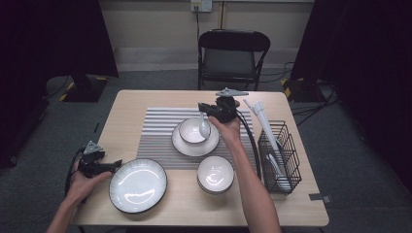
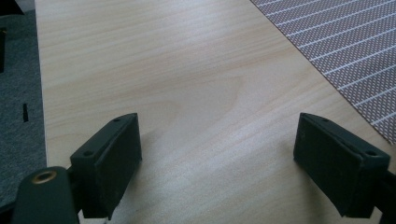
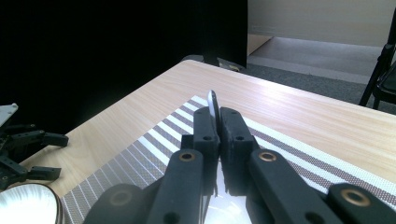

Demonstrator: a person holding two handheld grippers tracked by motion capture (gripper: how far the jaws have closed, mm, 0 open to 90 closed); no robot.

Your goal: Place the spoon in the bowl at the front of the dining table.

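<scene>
The jaws of the right gripper (image 1: 204, 110) are pressed together on the handle of a white spoon (image 1: 203, 127), whose scoop hangs down into a small white bowl (image 1: 192, 131); in the right gripper view the thin edge of the spoon (image 3: 213, 108) sticks up between the two black pads. That bowl stands on a white saucer (image 1: 182, 145), which lies on a striped placemat (image 1: 155, 133) in the middle of the wooden table (image 1: 126, 109). The jaws of the left gripper (image 1: 114, 165) stand wide apart with nothing between them, low over bare table (image 2: 187, 84) near its left edge, just beside a large dark-rimmed plate (image 1: 138, 185). A second white bowl (image 1: 215, 174) sits near the front, to the right of the plate. A black wire basket (image 1: 279, 155) with white utensils stands at the right side of the table.
</scene>
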